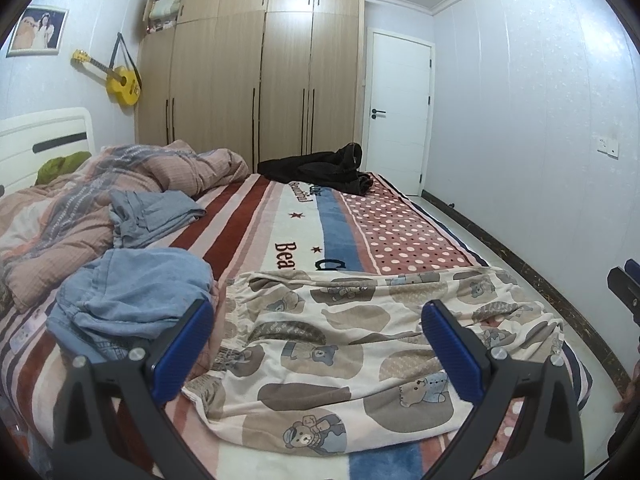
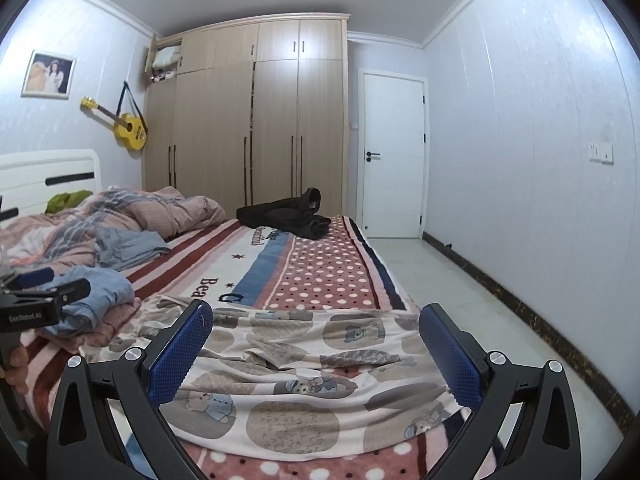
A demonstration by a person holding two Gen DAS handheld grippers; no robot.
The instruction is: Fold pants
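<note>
Where the bed ends, a wardrobe stands.

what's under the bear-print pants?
The pants lie spread on the striped blanket, which shows on all sides. Whatever is directly beneath is covered. Both grippers are open above them.

The blanket reads "Bea"; the left gripper apparently reads "GenRobot.AI".

Right claw agape — over pants.
</note>
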